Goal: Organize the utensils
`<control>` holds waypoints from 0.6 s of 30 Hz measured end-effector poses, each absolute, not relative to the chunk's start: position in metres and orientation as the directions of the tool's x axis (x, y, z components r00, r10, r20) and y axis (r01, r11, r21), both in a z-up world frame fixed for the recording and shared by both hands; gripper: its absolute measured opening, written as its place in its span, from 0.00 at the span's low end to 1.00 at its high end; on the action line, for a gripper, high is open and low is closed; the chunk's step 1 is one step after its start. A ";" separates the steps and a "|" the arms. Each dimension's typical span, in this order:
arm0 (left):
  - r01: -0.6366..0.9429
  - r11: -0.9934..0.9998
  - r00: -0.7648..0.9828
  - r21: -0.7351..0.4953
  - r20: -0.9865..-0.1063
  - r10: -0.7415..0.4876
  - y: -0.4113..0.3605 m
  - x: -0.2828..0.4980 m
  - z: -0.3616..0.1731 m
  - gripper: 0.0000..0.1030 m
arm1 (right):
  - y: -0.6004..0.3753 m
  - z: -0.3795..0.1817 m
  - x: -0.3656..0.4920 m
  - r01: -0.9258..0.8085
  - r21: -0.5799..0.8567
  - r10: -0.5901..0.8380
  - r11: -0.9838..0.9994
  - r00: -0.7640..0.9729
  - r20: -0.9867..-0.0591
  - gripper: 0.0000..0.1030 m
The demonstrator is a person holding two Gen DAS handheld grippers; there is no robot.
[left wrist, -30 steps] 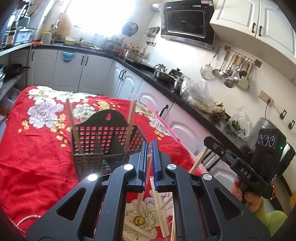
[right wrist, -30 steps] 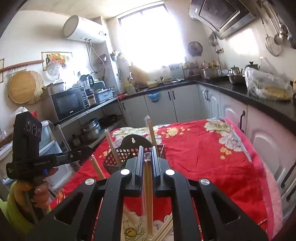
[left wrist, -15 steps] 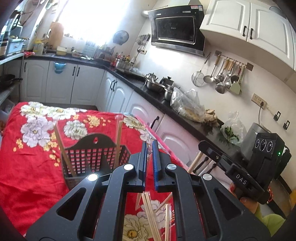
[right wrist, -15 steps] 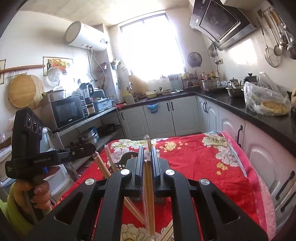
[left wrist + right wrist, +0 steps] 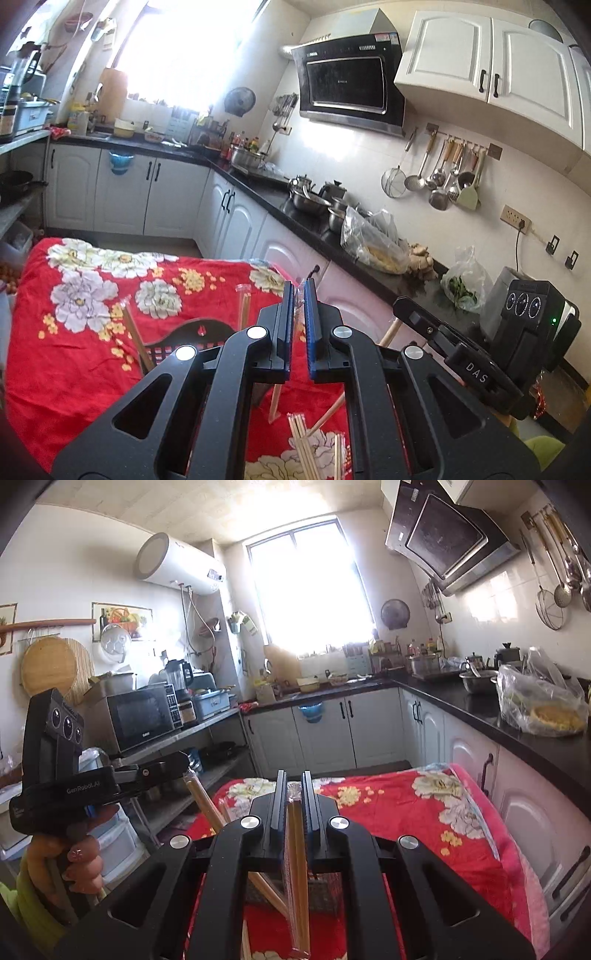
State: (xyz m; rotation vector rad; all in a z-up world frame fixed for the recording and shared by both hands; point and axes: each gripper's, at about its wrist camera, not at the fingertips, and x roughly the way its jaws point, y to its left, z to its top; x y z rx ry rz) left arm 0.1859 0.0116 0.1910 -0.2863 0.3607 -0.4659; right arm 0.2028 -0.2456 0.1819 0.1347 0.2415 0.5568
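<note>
Through your left wrist camera, your left gripper [image 5: 299, 325] is held above the red flowered cloth [image 5: 66, 354]. Its two fingers are very close together, and something thin and clear shows between the tips, but you cannot tell for sure that they pinch it. The black basket [image 5: 184, 341] sits at 9 o'clock from the tips, with wrapped chopsticks [image 5: 243, 308] standing in it. Loose chopsticks [image 5: 301, 448] lie on the cloth at 6 o'clock.

Through your right wrist camera, your right gripper [image 5: 293, 805] is squeezed tight on a wrapped chopstick pair [image 5: 297, 871]. Your left hand [image 5: 79, 860] is at 9 o'clock, holding its tool. The basket [image 5: 327, 890] is low, behind the fingers.
</note>
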 end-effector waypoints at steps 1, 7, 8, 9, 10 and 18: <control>0.382 0.857 0.836 -0.347 -0.266 -0.480 0.013 0.186 0.193 0.03 | -0.244 0.185 0.204 -0.507 0.187 0.537 0.841 0.824 -0.183 0.08; 0.377 0.864 0.857 -0.333 -0.227 -0.462 0.020 0.188 0.211 0.03 | -0.235 0.202 0.214 -0.517 0.177 0.542 0.837 0.828 -0.144 0.08; 0.376 0.865 0.860 -0.332 -0.223 -0.460 0.021 0.189 0.214 0.03 | -0.233 0.205 0.217 -0.519 0.175 0.542 0.837 0.829 -0.135 0.08; 0.375 0.867 0.863 -0.329 -0.218 -0.456 0.021 0.190 0.217 0.03 | -0.232 0.208 0.218 -0.519 0.174 0.542 0.837 0.830 -0.131 0.08; 0.371 0.870 0.867 -0.324 -0.214 -0.450 0.022 0.191 0.219 0.03 | -0.230 0.210 0.221 -0.520 0.175 0.543 0.836 0.830 -0.127 0.08; 0.339 0.890 0.888 -0.306 -0.207 -0.410 0.032 0.204 0.231 0.03 | -0.215 0.231 0.243 -0.523 0.167 0.542 0.836 0.835 -0.099 0.08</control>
